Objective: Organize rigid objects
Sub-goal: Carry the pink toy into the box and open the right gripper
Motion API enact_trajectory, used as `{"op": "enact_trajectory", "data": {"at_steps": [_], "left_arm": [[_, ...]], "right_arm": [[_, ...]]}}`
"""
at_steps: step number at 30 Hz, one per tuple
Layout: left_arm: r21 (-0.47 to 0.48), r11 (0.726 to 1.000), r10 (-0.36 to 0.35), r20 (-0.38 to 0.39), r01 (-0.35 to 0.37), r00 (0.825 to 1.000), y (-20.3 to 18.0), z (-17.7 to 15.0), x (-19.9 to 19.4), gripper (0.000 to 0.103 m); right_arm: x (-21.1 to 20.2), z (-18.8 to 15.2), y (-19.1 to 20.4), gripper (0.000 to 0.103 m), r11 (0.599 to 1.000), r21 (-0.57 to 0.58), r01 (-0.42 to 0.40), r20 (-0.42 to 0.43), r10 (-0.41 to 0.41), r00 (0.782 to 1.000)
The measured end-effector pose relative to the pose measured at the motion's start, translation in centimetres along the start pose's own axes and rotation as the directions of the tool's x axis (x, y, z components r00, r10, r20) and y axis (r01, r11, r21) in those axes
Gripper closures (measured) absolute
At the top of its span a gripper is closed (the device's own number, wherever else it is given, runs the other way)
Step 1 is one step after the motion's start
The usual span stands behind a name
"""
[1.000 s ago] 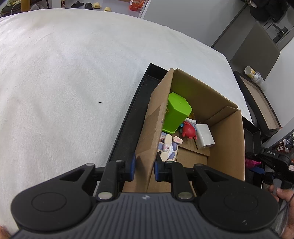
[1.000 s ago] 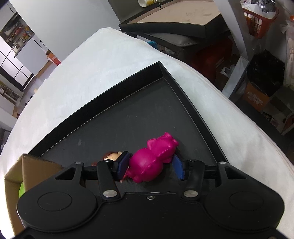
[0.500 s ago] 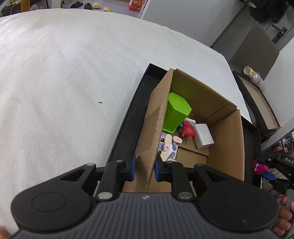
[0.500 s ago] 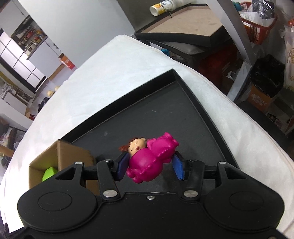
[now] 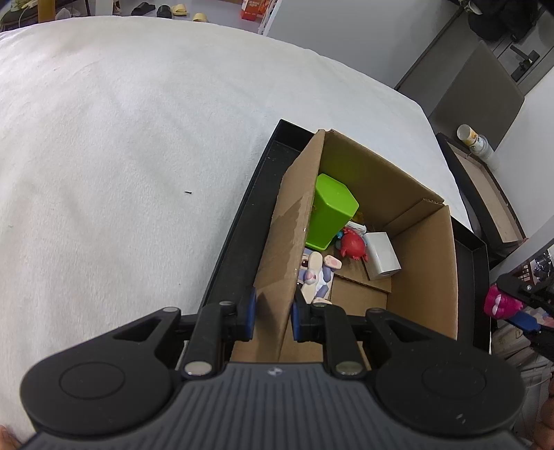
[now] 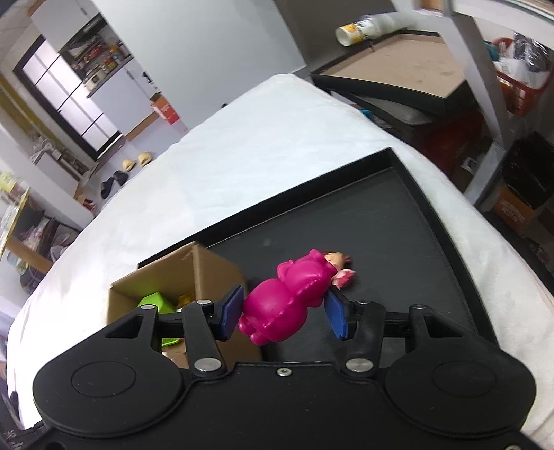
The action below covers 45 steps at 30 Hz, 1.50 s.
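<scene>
An open cardboard box (image 5: 426, 263) stands in a black tray (image 5: 239, 242) on a white cloth. Inside lie a green cup (image 5: 332, 211), a red toy (image 5: 353, 245), a white block (image 5: 382, 256) and a rabbit figure (image 5: 316, 273). My left gripper (image 5: 271, 311) is shut on the box's near left wall. My right gripper (image 6: 282, 313) is shut on a magenta doll (image 6: 291, 294) and holds it above the tray (image 6: 398, 221), just right of the box (image 6: 194, 270). The doll also shows at the right edge of the left wrist view (image 5: 498, 304).
The white cloth (image 5: 121, 145) spreads wide to the left of the tray. A second tray with a paper cup (image 6: 360, 26) sits on furniture past the bed's far edge. Shelves and bins stand to the right.
My right gripper has lifted the magenta doll off the tray floor and swung left toward the box. My left gripper has stayed on the box wall.
</scene>
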<state>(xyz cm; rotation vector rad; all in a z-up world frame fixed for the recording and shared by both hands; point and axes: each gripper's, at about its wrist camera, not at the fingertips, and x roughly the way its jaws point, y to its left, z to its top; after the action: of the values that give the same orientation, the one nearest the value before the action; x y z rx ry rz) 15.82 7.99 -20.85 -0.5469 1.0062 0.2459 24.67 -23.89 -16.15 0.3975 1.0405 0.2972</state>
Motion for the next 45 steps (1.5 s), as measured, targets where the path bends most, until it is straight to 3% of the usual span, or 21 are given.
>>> {"op": "enact_trajectory", "data": {"at_steps": [19,29,45], "left_arm": [[-0.007,1.000,-0.024,-0.008,0.024,1.000,0.4,0.0,-0.1,0.084],[-0.016,0.998,-0.053,-0.015,0.052,0.999,0.7,-0.1,-0.1,0.084],[-0.041,0.996,-0.085,-0.027,0.084,0.996,1.3,0.2,0.1,0.083]], "right_arm": [[-0.3,-0.7,9.0,0.052,0.973,-0.207,-0.097,-0.028,0.093,0.995],[1.8,-2.7,12.1,0.052,0.951,-0.302,-0.070,-0.082,0.048,0.996],[6.2,-4.7,13.9,0.052,0.934,-0.357,0.000,-0.195,-0.075,0.978]]}}
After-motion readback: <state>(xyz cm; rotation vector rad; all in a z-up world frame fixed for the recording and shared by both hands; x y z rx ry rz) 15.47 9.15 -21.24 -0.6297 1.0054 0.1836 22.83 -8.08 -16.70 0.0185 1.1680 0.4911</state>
